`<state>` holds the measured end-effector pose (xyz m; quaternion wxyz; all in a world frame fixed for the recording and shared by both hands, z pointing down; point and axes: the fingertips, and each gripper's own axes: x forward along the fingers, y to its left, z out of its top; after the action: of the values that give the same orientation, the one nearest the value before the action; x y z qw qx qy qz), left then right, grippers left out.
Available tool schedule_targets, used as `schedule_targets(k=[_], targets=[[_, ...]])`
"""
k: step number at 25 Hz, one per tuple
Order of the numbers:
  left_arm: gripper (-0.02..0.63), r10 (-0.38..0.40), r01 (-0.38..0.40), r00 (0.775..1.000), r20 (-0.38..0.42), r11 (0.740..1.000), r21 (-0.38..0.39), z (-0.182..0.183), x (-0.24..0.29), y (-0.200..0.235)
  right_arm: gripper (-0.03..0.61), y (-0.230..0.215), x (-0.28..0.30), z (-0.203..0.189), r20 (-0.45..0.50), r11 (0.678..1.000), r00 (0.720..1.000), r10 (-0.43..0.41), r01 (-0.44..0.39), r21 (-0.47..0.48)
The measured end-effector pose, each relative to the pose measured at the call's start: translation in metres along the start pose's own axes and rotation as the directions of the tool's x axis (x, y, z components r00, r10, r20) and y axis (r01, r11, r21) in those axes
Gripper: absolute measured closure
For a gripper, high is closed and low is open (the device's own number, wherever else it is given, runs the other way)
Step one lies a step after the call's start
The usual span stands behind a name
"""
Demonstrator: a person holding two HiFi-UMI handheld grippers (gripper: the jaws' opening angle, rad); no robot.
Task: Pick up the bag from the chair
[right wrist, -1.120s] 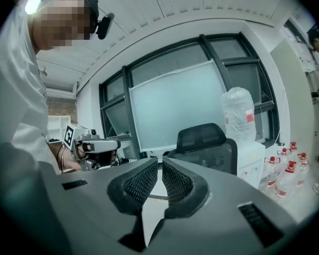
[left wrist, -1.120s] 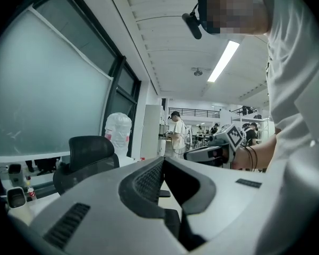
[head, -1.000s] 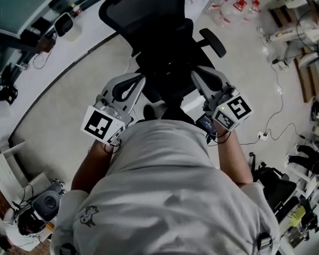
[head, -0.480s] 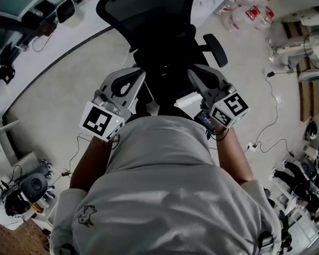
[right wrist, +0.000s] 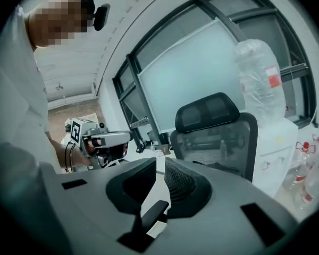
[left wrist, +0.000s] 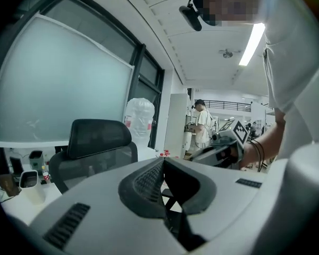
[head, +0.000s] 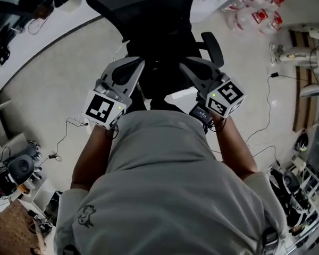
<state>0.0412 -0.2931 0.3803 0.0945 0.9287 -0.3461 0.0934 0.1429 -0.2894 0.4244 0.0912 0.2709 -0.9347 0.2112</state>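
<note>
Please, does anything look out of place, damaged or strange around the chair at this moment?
Nothing looks spilled or broken. Two things stand out. A loose cable trails over the floor to the left of the chair. Also, no bag can be made out on the chair's dark seat in any view.

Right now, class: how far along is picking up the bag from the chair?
Done: the left gripper and right gripper are at the chair, held above it. In hand: nothing; the left fingers are together and the right fingers slightly apart, both empty. Left: everything that counts, gripping and lifting the bag, which I cannot make out against the dark chair.
</note>
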Motion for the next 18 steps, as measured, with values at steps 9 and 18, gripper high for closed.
schedule_targets(k=[9,18], targets=[[0.600,-0.030,0.029,0.999,-0.019,0.999,-0.043,-0.021,0.016,0.021,0.514,-0.029,0.023,-0.016,0.001,0.994,1.000,0.014,-0.014,0.106],[0.600,-0.113,0.109,0.990,-0.082,0.993,-0.052,-0.047,0.039,0.027,0.462,-0.059,0.032,-0.042,-0.006,0.977,0.999,-0.039,0.039,0.209]])
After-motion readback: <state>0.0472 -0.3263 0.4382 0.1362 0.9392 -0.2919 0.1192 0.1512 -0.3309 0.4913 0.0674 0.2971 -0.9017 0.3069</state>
